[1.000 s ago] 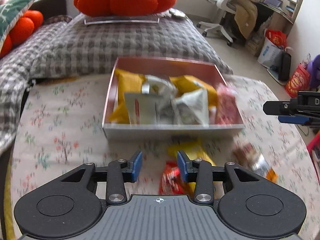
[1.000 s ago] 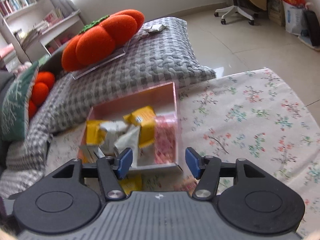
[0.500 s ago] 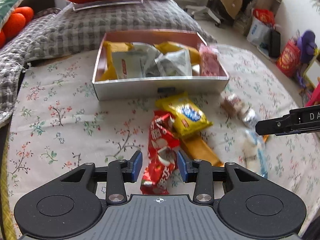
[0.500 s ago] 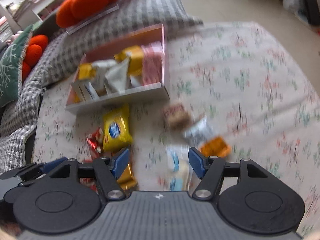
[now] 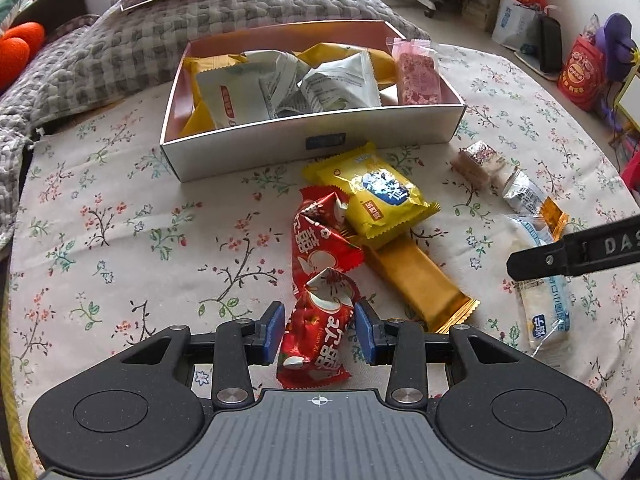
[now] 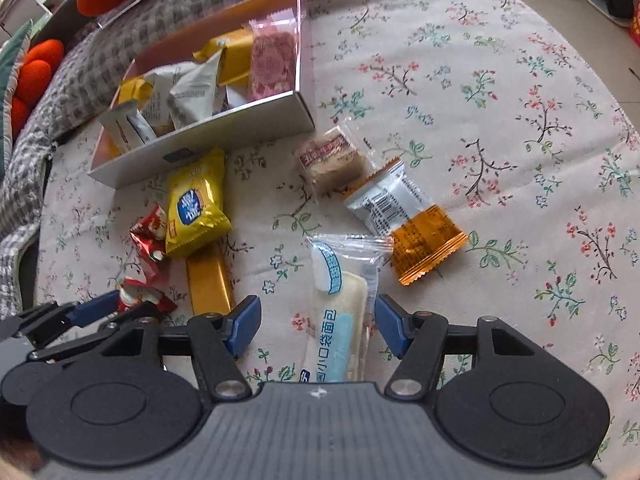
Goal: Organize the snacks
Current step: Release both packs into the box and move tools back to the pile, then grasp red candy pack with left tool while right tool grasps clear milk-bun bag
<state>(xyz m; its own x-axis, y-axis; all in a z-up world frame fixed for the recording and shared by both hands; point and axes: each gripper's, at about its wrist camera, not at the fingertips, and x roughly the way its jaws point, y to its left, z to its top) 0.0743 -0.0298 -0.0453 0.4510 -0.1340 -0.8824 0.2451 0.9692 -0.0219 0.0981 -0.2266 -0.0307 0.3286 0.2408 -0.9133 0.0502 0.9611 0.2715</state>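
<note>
A pink open box holds several snack packets. Loose snacks lie in front of it on the floral cloth. My left gripper is open, its jaws either side of a red snack packet lying on the cloth. A yellow packet and a gold bar lie beyond. My right gripper is open, its jaws either side of a white-and-blue bread packet. A silver-and-orange packet and a brown cake packet lie farther out.
A grey checked cushion with orange pumpkin pillows sits behind the box. The floral-cloth table curves away at the right, with bags on the floor beyond. My right gripper's finger shows in the left wrist view.
Both grippers have pulled back from the box and dropped toward the loose snacks. The left now straddles the red packet, the right the bread packet. Both stay open.
</note>
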